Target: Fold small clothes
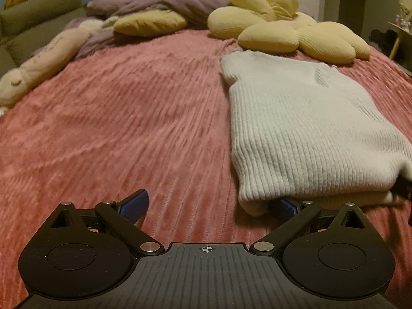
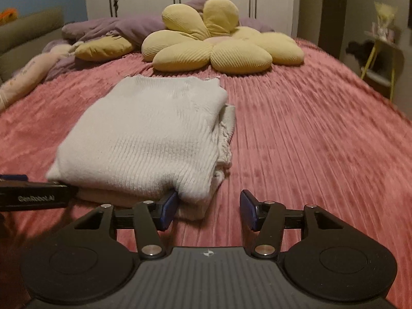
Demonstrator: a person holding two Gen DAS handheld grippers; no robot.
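A white ribbed knit garment (image 1: 303,126) lies folded in layers on the pink ribbed bedspread (image 1: 128,128). It also shows in the right wrist view (image 2: 149,136). My left gripper (image 1: 209,206) is open at the garment's near left corner, its right finger tucked under the folded edge. My right gripper (image 2: 208,208) is open at the near right corner, its left finger against the fold. The left gripper's body (image 2: 33,195) shows at the left edge of the right wrist view.
A yellow flower-shaped cushion (image 2: 219,43) lies just beyond the garment. A purple duvet (image 2: 110,31) and a long cream plush toy (image 1: 43,64) lie at the far left. A grey sofa (image 1: 33,20) stands left of the bed, white wardrobes behind.
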